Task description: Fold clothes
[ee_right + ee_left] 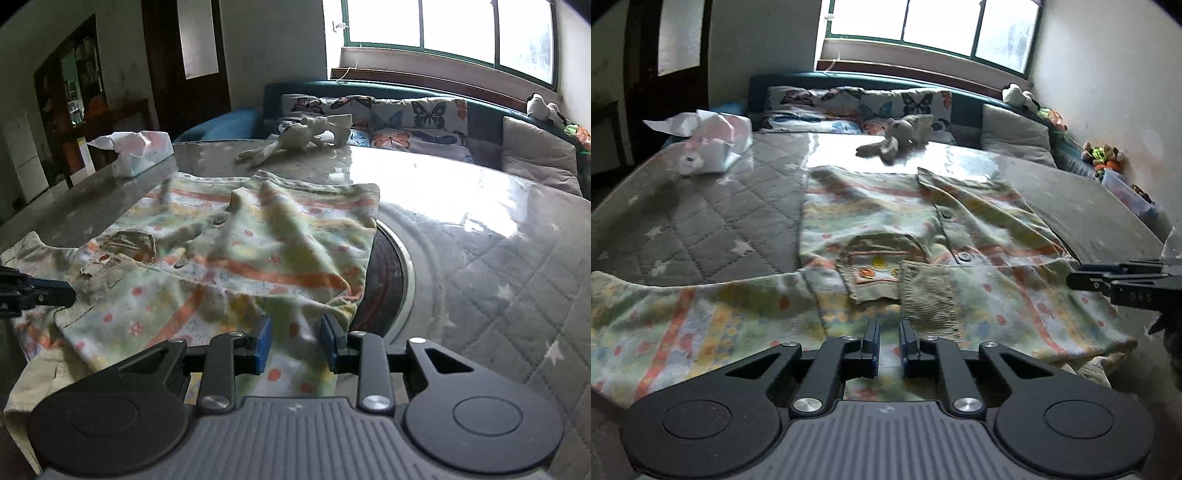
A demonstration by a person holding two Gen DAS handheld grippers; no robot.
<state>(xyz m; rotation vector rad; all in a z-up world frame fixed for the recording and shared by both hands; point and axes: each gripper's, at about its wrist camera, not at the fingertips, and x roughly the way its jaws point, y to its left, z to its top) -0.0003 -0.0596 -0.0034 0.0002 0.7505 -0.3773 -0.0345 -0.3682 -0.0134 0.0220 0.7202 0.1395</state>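
Fingers (870, 334) of the left gripper (888, 341) stand narrowly apart over the patterned shirt (886, 221), grasping nothing. Right gripper (297, 339) fingers (263, 334) stand wider, shirt cloth bunched between them on the table (480, 229); grip unclear.

So the patterned button-up shirt (905, 236) lies spread on the glass-topped surface (461, 206), near its front edge. Behind it sits a pale plush rabbit (897, 134), and a white tissue pack (713, 142) is off to the back left. Past the surface's far edge: a row of butterfly-print pillows (417, 122), with a plain cushion (1015, 134) at their right.
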